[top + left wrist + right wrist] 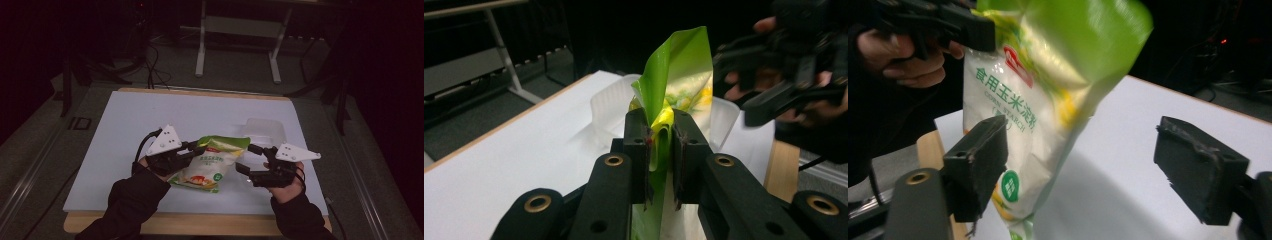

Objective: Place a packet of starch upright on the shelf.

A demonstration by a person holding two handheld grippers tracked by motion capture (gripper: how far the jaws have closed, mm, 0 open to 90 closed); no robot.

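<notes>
Left gripper [659,150] is clamped on the top edge of the bag [212,162], its jaws pinching a folded bit of the green and yellow film, as the left gripper view makes plain. Right gripper [1098,170] has its jaws wide apart with nothing between them; in its own view the bag hangs just beyond its left jaw. From the high view the bag sits between the two grippers, lifted at its top, its lower end seemingly near or on the white board [125,130], near the front edge of the table [200,224]. A clear tub [262,129] stands just behind it.

The hold is the weak point, I judge. Only a thin crumple of slick film is caught, while the powder-filled body hangs below, so the fold could slide out of the jaws or the seal could tear and spill the starch. The bag may also swing, so the right gripper might close on air or on a loose flap. A dropped bag could knock the tub or go over the table's front edge
</notes>
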